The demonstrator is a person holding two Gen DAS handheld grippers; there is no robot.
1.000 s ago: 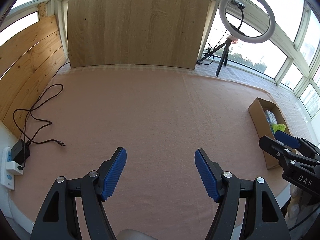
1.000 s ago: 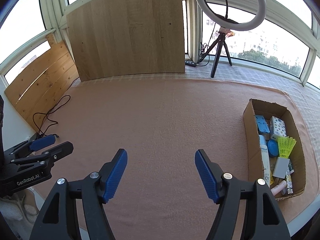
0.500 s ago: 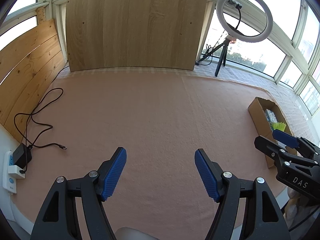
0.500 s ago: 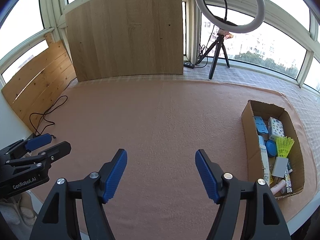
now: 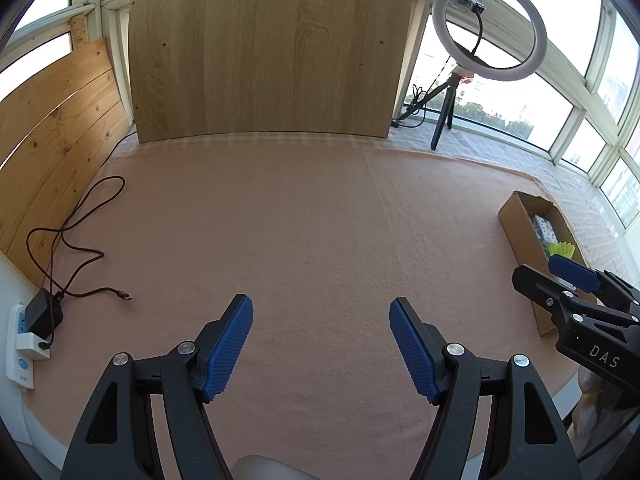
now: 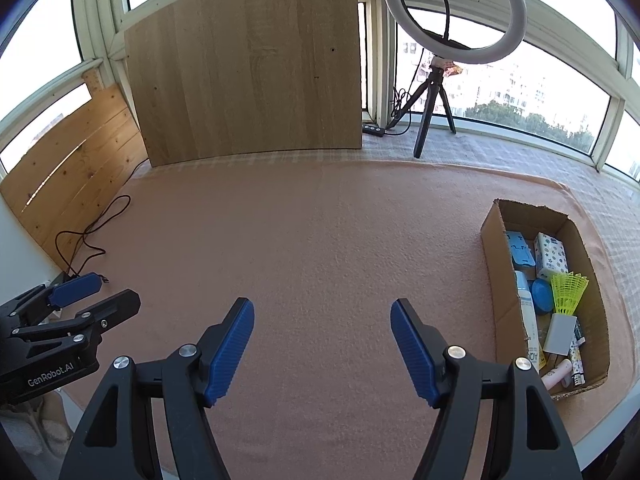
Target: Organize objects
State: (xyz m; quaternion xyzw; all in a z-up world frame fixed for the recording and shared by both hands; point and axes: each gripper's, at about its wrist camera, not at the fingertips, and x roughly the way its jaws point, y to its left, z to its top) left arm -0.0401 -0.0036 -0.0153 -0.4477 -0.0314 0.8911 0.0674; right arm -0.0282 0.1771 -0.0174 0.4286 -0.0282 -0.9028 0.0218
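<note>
The long brown cardboard box (image 6: 490, 240) lies right of the right gripper (image 6: 322, 344), its long axis running away from the jaws. Both the right and the left gripper (image 5: 321, 346) hang with jaws released, empty, over the pink-clothed tabletop (image 6: 320, 248).

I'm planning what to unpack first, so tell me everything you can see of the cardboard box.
The cardboard box is a long, narrow, open-topped carton of plain brown corrugated card with rough-cut edges. It lies flat on the pink cloth near the table's right edge, its long side running away from the camera. It is crowded with small items, among them a yellow-green shuttlecock, a white tube, a round blue case and a patterned tissue pack. No gripper touches it.
</note>
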